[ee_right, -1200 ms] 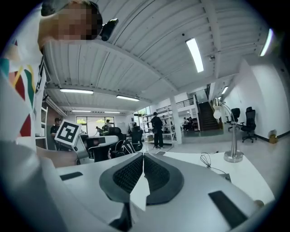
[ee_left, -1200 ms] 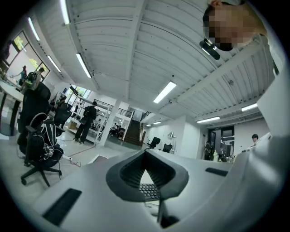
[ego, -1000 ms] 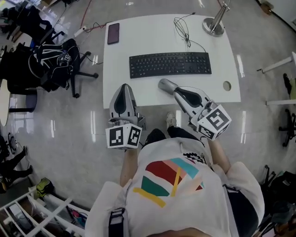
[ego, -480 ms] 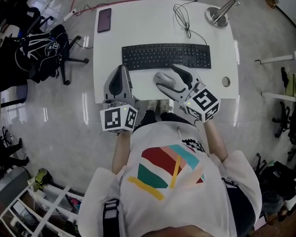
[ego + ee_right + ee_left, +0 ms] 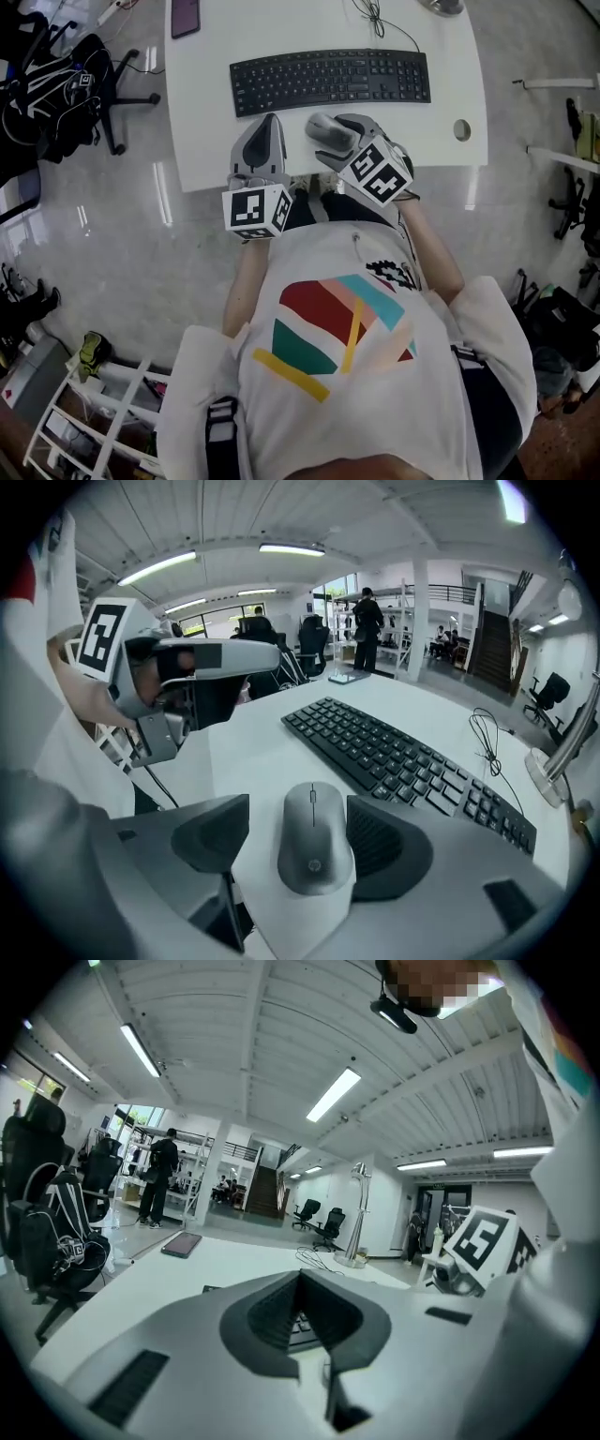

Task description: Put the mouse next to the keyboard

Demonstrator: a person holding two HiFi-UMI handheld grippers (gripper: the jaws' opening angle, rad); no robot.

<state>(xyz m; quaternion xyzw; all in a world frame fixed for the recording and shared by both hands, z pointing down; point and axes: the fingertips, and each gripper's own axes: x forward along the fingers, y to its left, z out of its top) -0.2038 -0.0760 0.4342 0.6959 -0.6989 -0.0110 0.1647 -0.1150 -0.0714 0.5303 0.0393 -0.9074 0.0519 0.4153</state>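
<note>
Right gripper view first: where does the mouse lie against the claw?

Grey mouse [image 5: 314, 841] sits flat on the white table [image 5: 248, 752], in the gap between the two jaws of the right claw [image 5: 300, 822]. Its wheel end points away from the camera. Bare table shows between the mouse and the left-hand jaw; the other jaw stands just beside its edge, and I cannot tell whether they touch.

So the claw has hold of it?

No. Those jaws have just been opening and stand wide apart, with the mouse loose between them.

Where is the keyboard?

Black keyboard [image 5: 403, 757] lies just beyond the mouse, farther from the person, with a narrow strip of table between the two. From the head view the mouse is near the table's front edge, below the middle of the keyboard.

And the other hand?

Left claw [image 5: 302, 1279] hangs over the table's front edge, just to the left of the mouse. Its jaws are closed together with nothing between them, and keyboard keys show through the hollow behind the tips.
</note>
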